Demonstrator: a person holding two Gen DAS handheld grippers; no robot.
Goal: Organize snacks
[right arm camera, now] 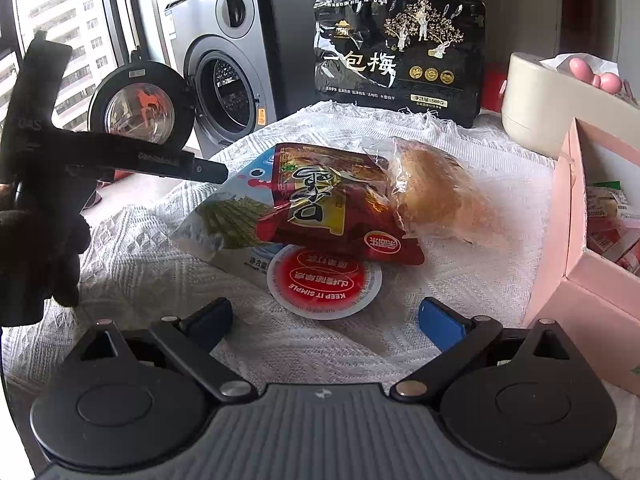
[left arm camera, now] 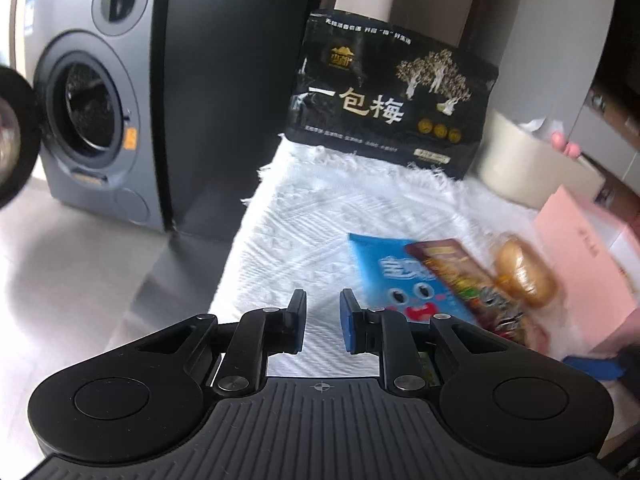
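White woven cloth (right arm camera: 120, 264) covered the table; washing machine (right arm camera: 224, 64) at ten o'clock. Pink box (right arm camera: 576, 264) at three o'clock already held some packets. Black plum bag (right arm camera: 400, 48) stood at twelve. Blue pouch (right arm camera: 224, 216), red packet (right arm camera: 320, 204), wrapped bun (right arm camera: 436, 188) and round cup (right arm camera: 324, 284) lay unsorted. Right gripper (right arm camera: 326, 320) gaped, empty; left gripper (left arm camera: 322, 320) shut, holding nothing

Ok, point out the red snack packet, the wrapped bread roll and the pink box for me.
red snack packet (right arm camera: 320, 204), right wrist view, middle of its printed front.
wrapped bread roll (right arm camera: 436, 192), right wrist view, centre of the bun.
pink box (right arm camera: 576, 296), right wrist view, its near outer wall.
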